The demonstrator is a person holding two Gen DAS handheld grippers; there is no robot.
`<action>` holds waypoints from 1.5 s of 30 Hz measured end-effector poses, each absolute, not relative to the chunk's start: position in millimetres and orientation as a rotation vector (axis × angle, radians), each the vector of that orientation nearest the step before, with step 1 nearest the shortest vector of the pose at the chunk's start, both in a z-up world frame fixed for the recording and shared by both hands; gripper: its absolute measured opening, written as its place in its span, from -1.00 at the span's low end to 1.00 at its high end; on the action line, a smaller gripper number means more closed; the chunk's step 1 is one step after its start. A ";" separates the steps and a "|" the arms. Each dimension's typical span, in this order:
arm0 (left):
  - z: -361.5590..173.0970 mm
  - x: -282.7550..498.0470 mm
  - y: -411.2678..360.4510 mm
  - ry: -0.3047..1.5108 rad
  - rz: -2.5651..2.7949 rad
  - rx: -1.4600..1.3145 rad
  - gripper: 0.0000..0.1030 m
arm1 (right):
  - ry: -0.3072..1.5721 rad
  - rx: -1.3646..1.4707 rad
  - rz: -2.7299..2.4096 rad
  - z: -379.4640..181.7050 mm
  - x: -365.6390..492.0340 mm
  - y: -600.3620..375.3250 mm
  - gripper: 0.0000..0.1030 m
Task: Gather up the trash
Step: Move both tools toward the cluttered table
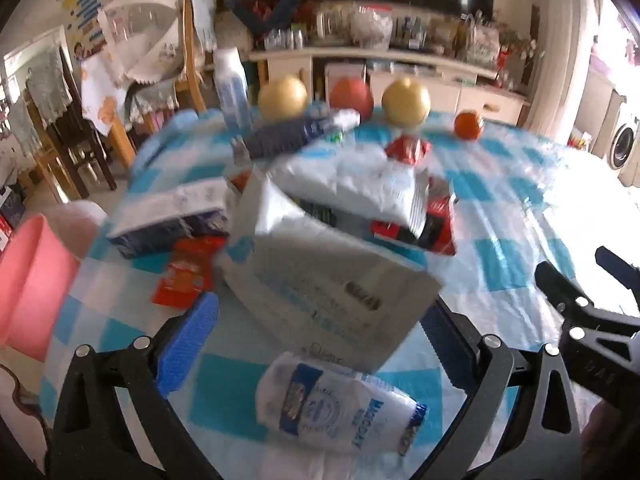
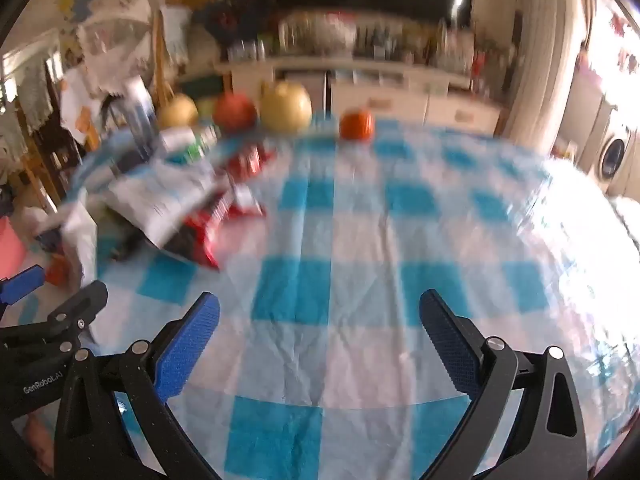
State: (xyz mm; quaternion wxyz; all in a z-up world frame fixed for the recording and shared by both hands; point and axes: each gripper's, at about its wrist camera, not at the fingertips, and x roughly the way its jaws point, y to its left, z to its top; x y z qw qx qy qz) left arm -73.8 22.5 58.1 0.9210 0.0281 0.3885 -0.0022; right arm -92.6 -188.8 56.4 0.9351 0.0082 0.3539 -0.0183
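Observation:
Trash is piled on the blue-and-white checked tablecloth (image 1: 520, 248). A silver-white carton (image 1: 320, 272) lies just beyond my left gripper (image 1: 320, 316), which is open. A white wrapper with a blue label (image 1: 340, 404) lies on the cloth below and between its fingers, untouched. Behind are a white plastic bag (image 1: 360, 188), red wrappers (image 1: 432, 224), a blue-and-white box (image 1: 172, 216) and an orange packet (image 1: 184, 276). My right gripper (image 2: 320, 304) is open over bare cloth, with the blurred trash pile (image 2: 172, 200) to its upper left.
A pink bin (image 1: 28, 280) stands off the table's left edge. Along the far edge are a bottle (image 1: 232, 88), two yellow fruits (image 1: 282, 96), a red one (image 1: 351, 96) and an orange (image 1: 468, 124). Chairs and a cluttered sideboard (image 1: 400, 60) lie behind.

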 end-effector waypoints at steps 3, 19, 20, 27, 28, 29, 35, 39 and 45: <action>79.2 -91.9 29.5 0.738 -0.021 0.063 0.92 | 0.639 0.003 -0.042 79.2 -116.0 -192.2 0.91; 185.4 -177.5 67.4 0.489 -0.021 0.017 0.92 | 0.418 0.001 -0.178 188.4 -205.7 -175.2 0.91; 189.3 -181.6 71.1 0.478 -0.020 0.016 0.92 | 0.408 -0.004 -0.179 193.3 -210.0 -171.4 0.91; 211.7 -212.5 94.1 0.404 0.010 0.007 0.92 | 0.353 -0.017 -0.162 218.0 -238.7 -143.2 0.91; 214.4 -216.1 98.7 0.396 0.014 0.002 0.92 | 0.348 -0.022 -0.161 219.8 -240.6 -139.1 0.91; 217.1 -219.7 103.5 0.386 0.017 -0.006 0.92 | 0.341 -0.028 -0.161 222.9 -244.0 -134.9 0.91; 228.2 -236.9 127.7 0.353 0.029 -0.049 0.92 | 0.294 -0.060 -0.162 236.2 -263.4 -110.6 0.91; 230.6 -244.2 135.3 0.336 0.036 -0.055 0.92 | 0.278 -0.074 -0.163 241.7 -271.6 -98.4 0.91; 234.2 -254.1 141.4 0.310 0.046 -0.058 0.92 | 0.247 -0.089 -0.170 245.8 -283.2 -88.1 0.91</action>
